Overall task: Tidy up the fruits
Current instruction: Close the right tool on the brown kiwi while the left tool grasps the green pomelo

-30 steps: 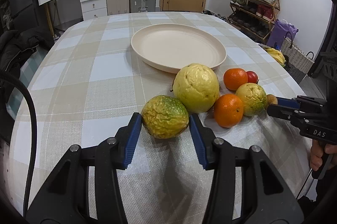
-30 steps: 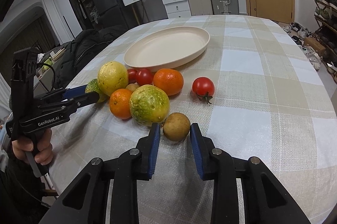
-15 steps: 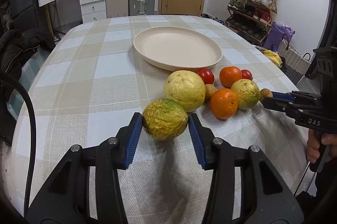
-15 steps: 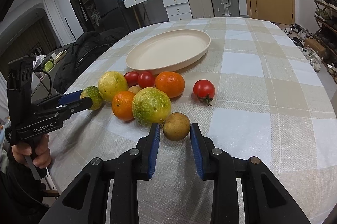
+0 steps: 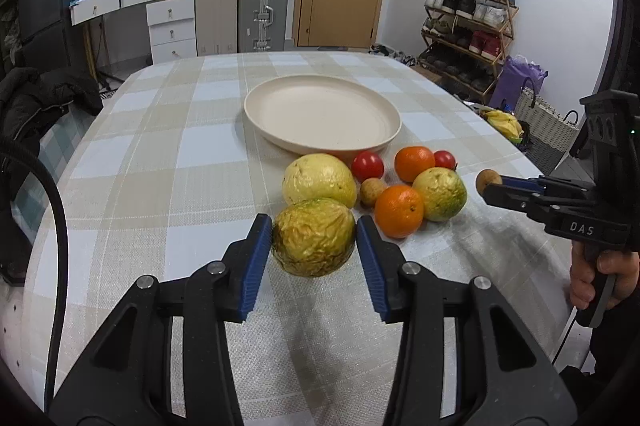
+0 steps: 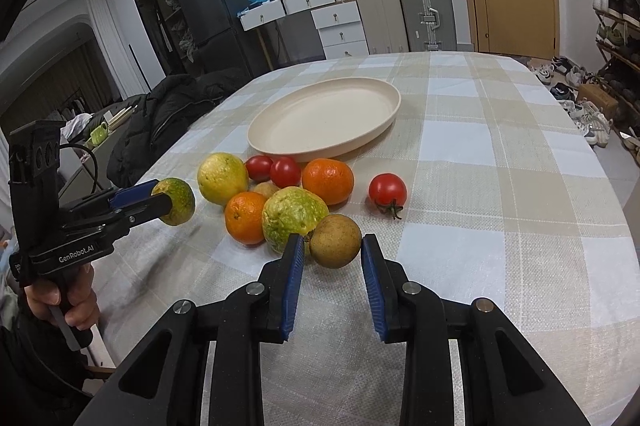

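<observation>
The wrinkled green-yellow fruit (image 5: pixel 314 243) has come up off the checked tablecloth (image 5: pixel 160 161) since a second ago, clamped in my left gripper (image 5: pixel 314 246) and hanging clear of the heap. My right gripper (image 6: pixel 332 258) grips a small brown fruit (image 6: pixel 335 241) beside the pile, barely moved. Both pickups look secure; the empty cream plate (image 5: pixel 280 97), just beyond the remaining oranges and tomatoes, is probably next.
</observation>
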`<state>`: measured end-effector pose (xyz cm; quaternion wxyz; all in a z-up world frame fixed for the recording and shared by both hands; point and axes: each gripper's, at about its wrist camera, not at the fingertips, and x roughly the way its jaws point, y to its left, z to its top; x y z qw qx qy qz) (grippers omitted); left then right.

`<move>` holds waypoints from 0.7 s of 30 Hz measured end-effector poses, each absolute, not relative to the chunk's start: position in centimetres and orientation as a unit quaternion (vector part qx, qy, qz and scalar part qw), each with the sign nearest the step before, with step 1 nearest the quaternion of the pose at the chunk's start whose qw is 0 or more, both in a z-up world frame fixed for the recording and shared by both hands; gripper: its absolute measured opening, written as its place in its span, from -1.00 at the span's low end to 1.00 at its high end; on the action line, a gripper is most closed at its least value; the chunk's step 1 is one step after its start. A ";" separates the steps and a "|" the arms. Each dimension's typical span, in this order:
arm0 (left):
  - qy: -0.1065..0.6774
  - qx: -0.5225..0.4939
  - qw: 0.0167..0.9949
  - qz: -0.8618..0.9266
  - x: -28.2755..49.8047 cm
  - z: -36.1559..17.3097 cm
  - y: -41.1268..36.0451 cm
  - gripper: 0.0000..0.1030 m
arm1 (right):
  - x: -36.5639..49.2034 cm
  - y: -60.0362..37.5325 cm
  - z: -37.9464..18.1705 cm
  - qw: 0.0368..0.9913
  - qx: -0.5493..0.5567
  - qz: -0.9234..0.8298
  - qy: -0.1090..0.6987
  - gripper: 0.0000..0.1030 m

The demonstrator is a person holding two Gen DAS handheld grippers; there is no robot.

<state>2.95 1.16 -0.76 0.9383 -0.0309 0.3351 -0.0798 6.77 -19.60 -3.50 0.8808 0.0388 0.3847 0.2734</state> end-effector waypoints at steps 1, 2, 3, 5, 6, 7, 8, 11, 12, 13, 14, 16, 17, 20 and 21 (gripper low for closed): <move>0.331 -0.031 0.940 -0.081 2.8 -0.6 1.1 -0.27 | 6.7 -19.5 -3.4 0.881 0.038 0.274 0.384 -0.41; 0.328 -0.032 0.940 -0.083 2.7 -0.4 1.2 -0.64 | 6.6 -19.5 -3.4 0.881 0.038 0.274 0.383 -0.41; 0.327 -0.032 0.941 -0.084 2.7 -0.2 1.2 -0.70 | 6.6 -19.4 -3.3 0.881 0.037 0.276 0.382 -0.41; 0.327 -0.031 0.941 -0.085 2.8 0.0 1.3 -0.70 | 6.6 -19.2 -3.3 0.881 0.035 0.277 0.381 -0.41; 0.332 -0.025 0.940 -0.080 2.9 -0.2 1.2 -0.70 | 6.6 -19.2 -3.3 0.881 0.034 0.278 0.382 -0.41; 0.340 -0.021 0.937 -0.073 3.0 -0.5 1.1 -0.70 | 6.6 -19.1 -3.4 0.880 0.034 0.278 0.384 -0.41; 0.348 -0.021 0.934 -0.074 3.1 -0.9 1.1 -0.70 | 6.6 -19.1 -3.5 0.879 0.033 0.279 0.386 -0.41; 0.355 -0.016 0.932 -0.077 3.2 -1.2 0.8 -0.57 | 6.5 -19.1 -3.6 0.878 0.030 0.280 0.387 -0.41; 0.356 -0.019 0.930 -0.084 3.2 -1.1 0.7 -0.48 | 6.5 -19.1 -3.6 0.878 0.030 0.279 0.387 -0.41; 0.359 -0.023 0.928 -0.092 3.2 -1.1 0.6 -0.15 | 6.5 -19.2 -3.5 0.878 0.032 0.278 0.387 -0.41; 0.361 -0.028 0.927 -0.096 3.1 -1.1 0.5 0.26 | 6.4 -19.2 -3.5 0.879 0.033 0.278 0.386 -0.41; 0.353 -0.040 0.929 -0.104 2.8 -1.1 0.4 0.59 | 6.4 -19.2 -3.4 0.879 0.033 0.278 0.385 -0.41; 0.352 -0.040 0.929 -0.108 2.8 -1.1 0.1 0.59 | 6.4 -19.2 -3.4 0.880 0.033 0.278 0.385 -0.41; 0.370 -0.025 0.921 -0.119 3.2 -1.8 -1.3 0.59 | 6.4 -19.3 -3.4 0.880 0.033 0.278 0.384 -0.41; 0.375 -0.021 0.918 -0.124 3.3 -2.1 -1.8 0.59 | 6.4 -19.3 -3.3 0.880 0.033 0.277 0.384 -0.41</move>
